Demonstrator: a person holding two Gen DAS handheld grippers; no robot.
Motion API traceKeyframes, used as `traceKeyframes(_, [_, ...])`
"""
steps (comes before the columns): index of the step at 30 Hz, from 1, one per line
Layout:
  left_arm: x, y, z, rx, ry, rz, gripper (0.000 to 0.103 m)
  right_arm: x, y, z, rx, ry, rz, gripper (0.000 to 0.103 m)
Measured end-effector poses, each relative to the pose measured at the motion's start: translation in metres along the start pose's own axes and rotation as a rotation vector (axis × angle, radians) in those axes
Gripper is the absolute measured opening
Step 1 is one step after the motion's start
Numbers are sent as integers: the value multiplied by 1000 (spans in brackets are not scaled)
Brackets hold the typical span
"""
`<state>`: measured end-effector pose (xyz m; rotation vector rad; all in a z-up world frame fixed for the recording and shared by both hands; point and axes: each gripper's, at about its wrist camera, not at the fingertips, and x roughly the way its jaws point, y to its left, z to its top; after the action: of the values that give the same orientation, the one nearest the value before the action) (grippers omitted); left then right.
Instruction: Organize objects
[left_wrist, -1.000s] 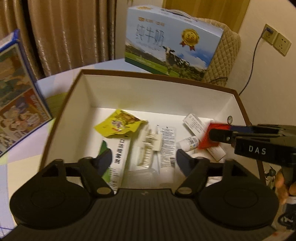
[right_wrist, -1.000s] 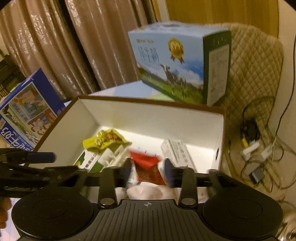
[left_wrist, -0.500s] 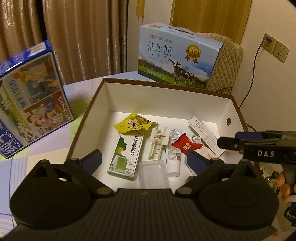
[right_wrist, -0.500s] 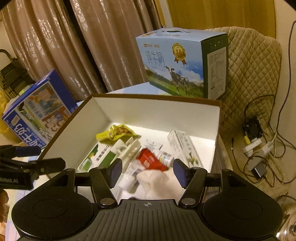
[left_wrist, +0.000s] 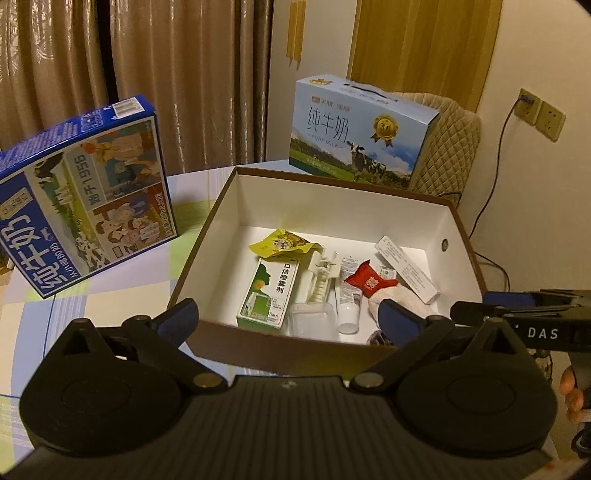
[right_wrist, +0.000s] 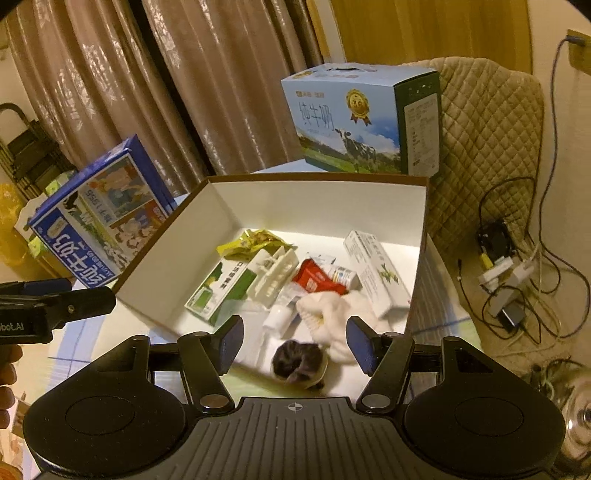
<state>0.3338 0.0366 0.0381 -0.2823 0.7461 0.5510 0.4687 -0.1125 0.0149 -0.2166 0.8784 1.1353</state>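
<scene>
Left tool (left_wrist: 288, 317): spread apart, empty, above the near wall of the open box (left_wrist: 325, 192). Right tool (right_wrist: 295, 339): likewise spread apart, empty, over the box's near right corner. Box: brown outside, white inside, set on a surface (left_wrist: 122, 284) covered with a pale checked cloth in blue, green and cream. Inside the box: yellow snack packet (left_wrist: 282, 242) toward the back; green-and-white spray carton (left_wrist: 269, 293) flat at the left; white plastic applicator (left_wrist: 321, 277) just beside it; white tube (left_wrist: 349, 295) with cap toward the near wall; red sachet (left_wrist: 369, 282) resting across the tube; long white carton (left_wrist: 406, 269) lying at an angle near the right wall; white knitted cloth (right_wrist: 328, 314) at the near right; dark furry item (right_wrist: 297, 360) near it, blurred. Clear plastic tray (left_wrist: 314, 319) against the near wall. On the surface outside: blue milk carton (left_wrist: 81, 199) leaning at the left; light-blue milk case (left_wrist: 362, 129) with cow picture and carry handle behind the box. Room: beige pleated curtains (left_wrist: 147, 74) at the back, quilted chair back (right_wrist: 491, 122) at the right, wall sockets (left_wrist: 543, 114) with a plugged cable, tangle of cables and adapters (right_wrist: 509, 266) on the floor.
</scene>
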Motion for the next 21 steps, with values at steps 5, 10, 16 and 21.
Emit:
traceKeyframes(5, [-20,7,-13,15,-7,2,102,-24,16,-18,27,-11,-19,59])
traceKeyframes(10, [-38,17,-31,45,19,29,102,-45,40,-38,49,-15,-40,59])
traceKeyframes(16, [-61,31,-55,51,45,3,102,-64,67,-63,67,-12,-76,59])
traceKeyframes(21, [-82,42,-73,63,57,-37,102,-78,90,-88,73,-8,-101,59])
